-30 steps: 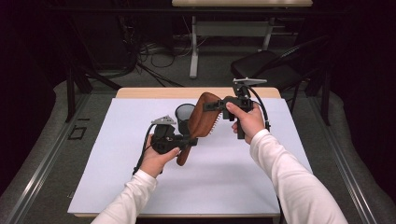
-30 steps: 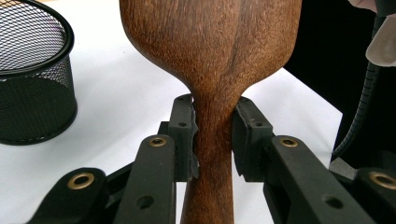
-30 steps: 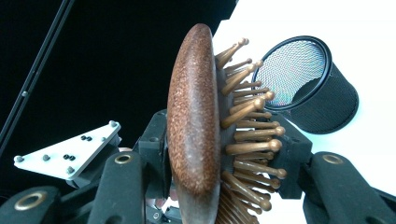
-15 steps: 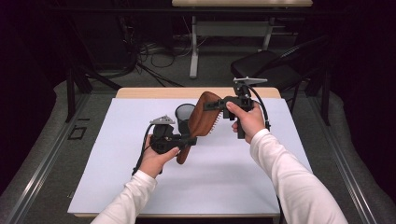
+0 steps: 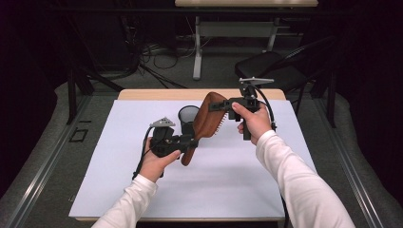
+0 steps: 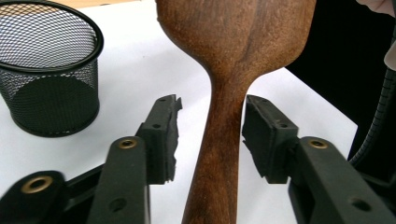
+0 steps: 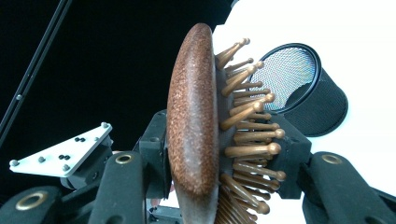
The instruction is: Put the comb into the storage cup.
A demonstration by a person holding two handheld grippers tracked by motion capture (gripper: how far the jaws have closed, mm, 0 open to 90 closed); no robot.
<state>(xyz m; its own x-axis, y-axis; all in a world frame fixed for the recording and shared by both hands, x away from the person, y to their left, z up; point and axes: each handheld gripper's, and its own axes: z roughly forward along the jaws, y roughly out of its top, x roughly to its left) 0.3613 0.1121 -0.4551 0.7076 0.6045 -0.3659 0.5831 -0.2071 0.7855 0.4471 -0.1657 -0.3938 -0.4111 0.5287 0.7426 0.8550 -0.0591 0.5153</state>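
Observation:
A brown wooden hairbrush (image 5: 205, 121) with wooden pins hangs tilted above the white table cover. My right gripper (image 5: 216, 107) is shut on its head (image 7: 194, 116), one pad on the smooth back and the other among the pins. My left gripper (image 5: 190, 141) sits lower, around the brush's handle (image 6: 224, 140). Its jaws have just been opening, and in the left gripper view there is a gap on each side of the handle, so the pads (image 6: 168, 135) do not touch it. A black mesh cup (image 5: 188, 116) stands upright on the table just behind the brush.
The white cover (image 5: 119, 142) spreads over the table, with a strip of bare wood (image 5: 157, 94) along its far edge. Beyond the table are a dark folding chair (image 5: 266, 66), a desk frame and cables on the floor. The mesh cup (image 6: 49, 70) is empty.
The left gripper's jaws have spread a little off the brush handle. Both hands and the brush have kept their places.

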